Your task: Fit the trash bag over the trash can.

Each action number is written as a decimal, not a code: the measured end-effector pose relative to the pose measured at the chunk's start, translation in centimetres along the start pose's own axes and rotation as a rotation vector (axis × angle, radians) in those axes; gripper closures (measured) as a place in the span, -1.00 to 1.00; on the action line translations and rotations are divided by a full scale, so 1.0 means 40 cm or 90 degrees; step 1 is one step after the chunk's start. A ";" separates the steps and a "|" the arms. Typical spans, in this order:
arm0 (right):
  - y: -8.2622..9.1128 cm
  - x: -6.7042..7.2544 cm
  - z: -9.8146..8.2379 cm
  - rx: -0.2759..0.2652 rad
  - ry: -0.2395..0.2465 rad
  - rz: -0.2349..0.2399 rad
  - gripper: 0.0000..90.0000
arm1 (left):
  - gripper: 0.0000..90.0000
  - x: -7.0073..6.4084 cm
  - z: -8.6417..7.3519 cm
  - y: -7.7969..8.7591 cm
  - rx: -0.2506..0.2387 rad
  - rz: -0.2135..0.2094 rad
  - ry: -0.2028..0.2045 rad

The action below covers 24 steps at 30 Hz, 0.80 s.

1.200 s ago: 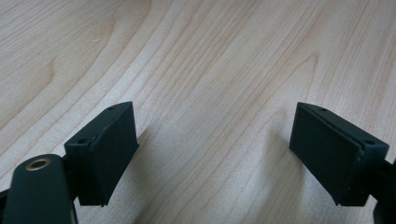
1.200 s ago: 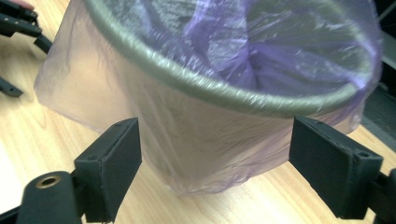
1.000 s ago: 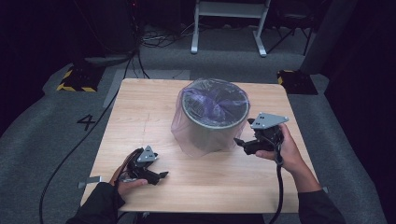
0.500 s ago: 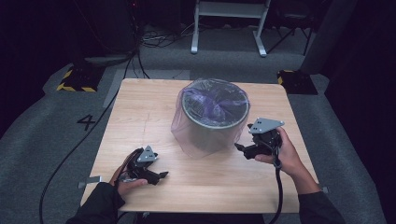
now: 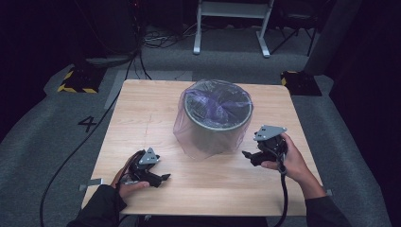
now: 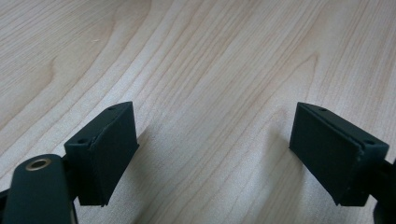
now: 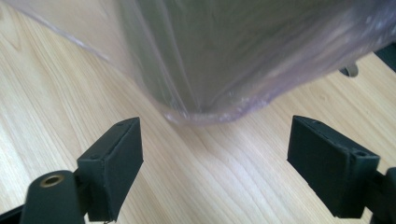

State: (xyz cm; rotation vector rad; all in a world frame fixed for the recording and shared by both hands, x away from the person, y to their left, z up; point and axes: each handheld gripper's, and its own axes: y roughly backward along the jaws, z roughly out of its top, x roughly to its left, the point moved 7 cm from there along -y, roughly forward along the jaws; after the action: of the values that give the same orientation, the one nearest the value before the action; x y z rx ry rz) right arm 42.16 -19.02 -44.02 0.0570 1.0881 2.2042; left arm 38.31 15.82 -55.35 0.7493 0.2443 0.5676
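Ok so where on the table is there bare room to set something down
Free: the far-left stretch of the table left of the bin, and the near edge between the left tool and right tool. Crowded: the right side, where the bag's skirt meets the right tool.

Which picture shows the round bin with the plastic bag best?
The high view: there the whole bin stands mid-table, its clear bag draped over the rim and down the sides. The right gripper view catches just the bag's lower edge up close, near the table. The left gripper view looks at bare table wood.
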 end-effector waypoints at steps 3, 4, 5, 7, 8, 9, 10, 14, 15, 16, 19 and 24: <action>-0.003 -0.001 -0.011 0.007 -0.001 0.000 -0.59 | -0.68 0.000 0.000 0.000 0.000 0.000 0.000; -0.004 -0.001 -0.014 0.007 -0.002 -0.001 -0.59 | -0.68 0.000 0.000 0.000 0.000 0.000 0.000; -0.004 -0.001 -0.016 0.008 -0.003 -0.001 -0.59 | -0.67 0.000 0.000 0.000 0.000 0.000 0.000; -0.007 -0.001 -0.022 0.012 -0.003 -0.001 -0.60 | -0.68 0.000 0.000 0.000 0.000 0.000 0.000; -0.009 -0.001 -0.025 0.012 -0.005 -0.002 -0.60 | -0.67 0.000 0.000 0.000 0.000 0.000 0.000; -0.011 0.000 -0.029 0.016 -0.008 0.001 -0.60 | -0.68 0.000 0.000 0.000 0.000 0.000 0.000; -0.012 0.000 -0.033 0.018 -0.007 0.001 -0.60 | -0.68 0.000 0.000 0.000 0.000 0.000 0.000; -0.017 -0.005 -0.051 0.032 -0.006 -0.007 -0.60 | -0.67 0.000 0.000 0.000 0.000 0.000 0.000; -0.018 -0.007 -0.054 0.035 -0.006 -0.009 -0.60 | -0.68 0.000 0.000 0.000 0.000 0.000 0.000; -0.018 -0.008 -0.059 0.038 -0.008 -0.012 -0.60 | -0.68 0.000 0.000 0.000 0.000 0.000 0.000; -0.021 -0.013 -0.077 0.046 -0.011 -0.016 -0.60 | -0.68 0.000 0.000 0.000 0.000 0.000 0.000; -0.026 -0.018 -0.109 0.053 -0.024 -0.016 -0.59 | -0.67 0.000 0.000 0.000 0.000 0.000 0.000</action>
State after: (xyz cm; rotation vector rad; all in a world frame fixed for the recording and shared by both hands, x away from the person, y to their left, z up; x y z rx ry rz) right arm 41.89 -22.02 -47.43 0.1210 1.1531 2.1264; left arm 38.31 15.82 -55.35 0.7492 0.2443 0.5677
